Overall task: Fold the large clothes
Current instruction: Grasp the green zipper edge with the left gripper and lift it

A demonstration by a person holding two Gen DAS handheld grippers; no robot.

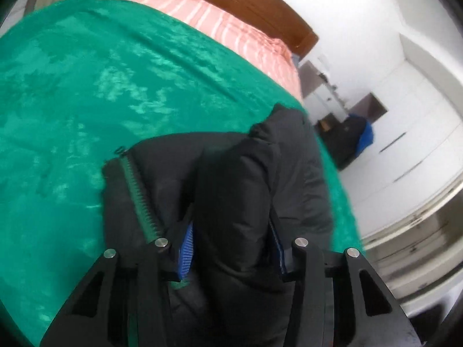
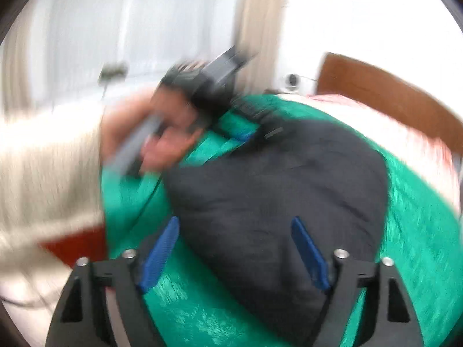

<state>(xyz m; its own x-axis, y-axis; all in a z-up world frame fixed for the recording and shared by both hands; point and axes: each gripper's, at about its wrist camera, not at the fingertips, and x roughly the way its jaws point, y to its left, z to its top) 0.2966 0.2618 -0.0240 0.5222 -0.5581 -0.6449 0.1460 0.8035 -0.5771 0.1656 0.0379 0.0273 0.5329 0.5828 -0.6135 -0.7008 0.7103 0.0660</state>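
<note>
A black puffy jacket (image 1: 231, 188) with a green zipper (image 1: 139, 196) lies bunched at the right edge of the green bed cover (image 1: 86, 101). In the left wrist view a thick fold of it fills the gap between the blue pads (image 1: 186, 248), so my left gripper (image 1: 233, 231) is shut on it. In the blurred right wrist view the jacket (image 2: 275, 188) spreads over the cover. My right gripper (image 2: 235, 222) hovers above its near part, open, with neither pad pressing the cloth. At the jacket's far edge, my left gripper (image 2: 254, 127) is held in a hand (image 2: 162, 144).
Pink striped bedding (image 1: 231, 20) and a brown wooden headboard (image 1: 260, 5) lie beyond the green cover. White wardrobe doors (image 1: 419, 150) and a dark bag with a blue part (image 1: 356, 138) stand right of the bed. A cream sleeve (image 2: 43, 173) fills the left of the right wrist view.
</note>
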